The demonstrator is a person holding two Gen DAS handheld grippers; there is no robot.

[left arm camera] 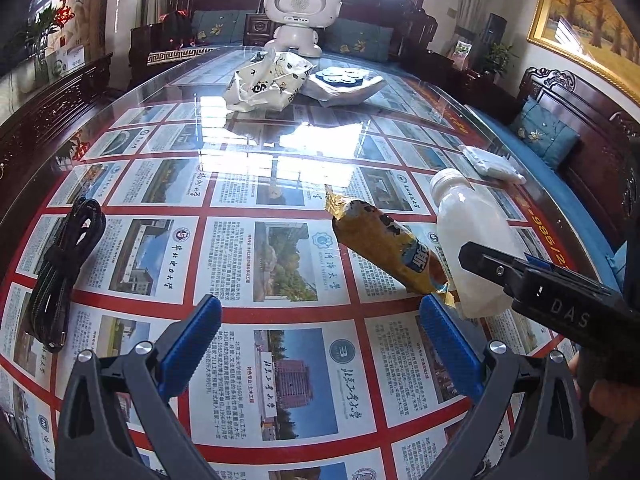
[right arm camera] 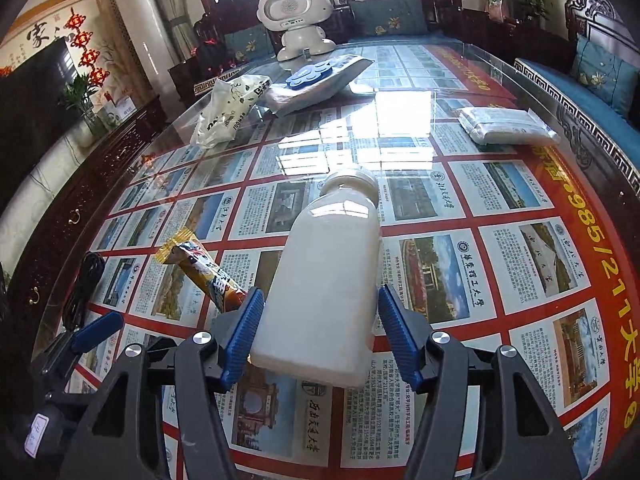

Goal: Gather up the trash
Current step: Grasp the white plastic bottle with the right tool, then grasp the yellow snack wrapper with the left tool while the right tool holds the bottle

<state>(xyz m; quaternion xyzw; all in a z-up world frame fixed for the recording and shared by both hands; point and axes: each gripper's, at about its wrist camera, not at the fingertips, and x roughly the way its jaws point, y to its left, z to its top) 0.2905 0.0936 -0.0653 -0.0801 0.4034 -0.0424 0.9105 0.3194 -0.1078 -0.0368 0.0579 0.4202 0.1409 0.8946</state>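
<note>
Two blue pads of the left gripper [left arm camera: 320, 316] stand wide apart over the glass table [left arm camera: 240, 184], gripping nothing; a gold snack wrapper [left arm camera: 384, 248] lies just ahead, against the white bottle [left arm camera: 472, 236], with a coiled black cable [left arm camera: 64, 264] far left. From the right wrist, the right gripper [right arm camera: 320, 312] brackets that bottle [right arm camera: 328, 284] lying on the table; whether the pads press it, I cannot tell.
</note>
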